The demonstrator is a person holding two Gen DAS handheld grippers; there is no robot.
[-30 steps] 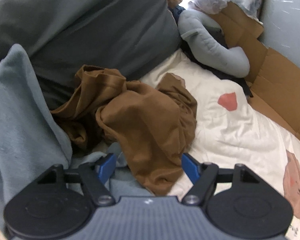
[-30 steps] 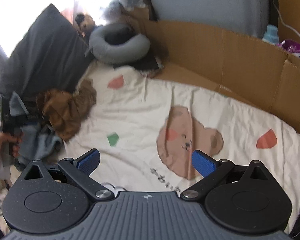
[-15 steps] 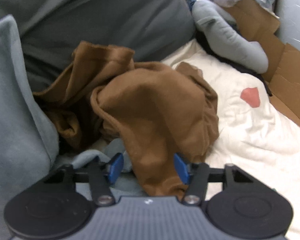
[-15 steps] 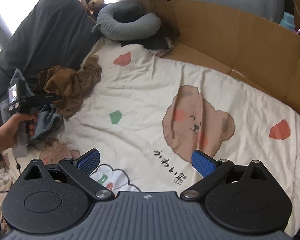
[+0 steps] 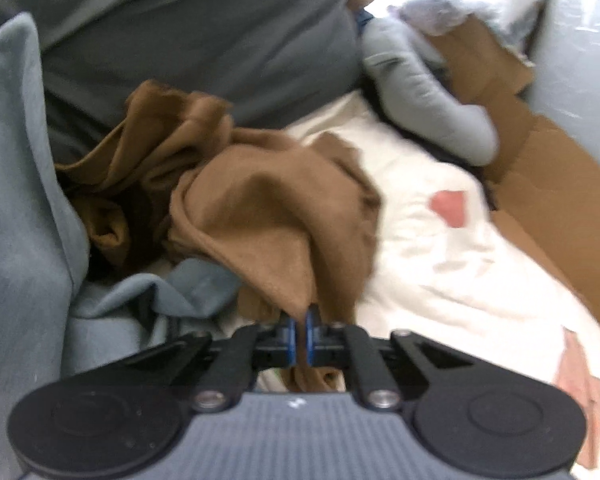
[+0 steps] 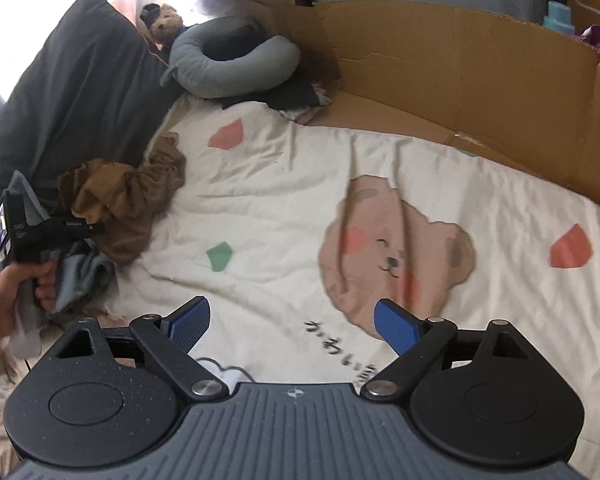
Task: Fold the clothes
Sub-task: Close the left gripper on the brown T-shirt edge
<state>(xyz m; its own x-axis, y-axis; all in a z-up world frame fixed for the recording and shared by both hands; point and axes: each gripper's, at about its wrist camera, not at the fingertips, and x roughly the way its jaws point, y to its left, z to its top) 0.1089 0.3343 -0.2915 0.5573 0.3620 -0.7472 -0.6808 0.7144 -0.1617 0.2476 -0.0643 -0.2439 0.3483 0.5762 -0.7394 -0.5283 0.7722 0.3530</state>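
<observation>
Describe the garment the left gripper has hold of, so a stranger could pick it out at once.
Start at the cream bear-print blanket spread over the bed. At its edge, against the dark grey pillow, lies a crumpled brown garment, its near corner pinched in the left gripper. It is the only brown cloth there; the pale blue-grey fabric beside it is not held.

A home bedroom is showing here: a cream quilt [image 6: 284,200] printed with a cartoon bear is lying over a bed, a dark grey pillow [image 6: 72,92] is leaning at its head, a teddy bear [image 6: 166,20] and a grey neck pillow [image 6: 232,64] are sitting beside it, and flattened cardboard [image 6: 460,64] is lining the far edge.
</observation>
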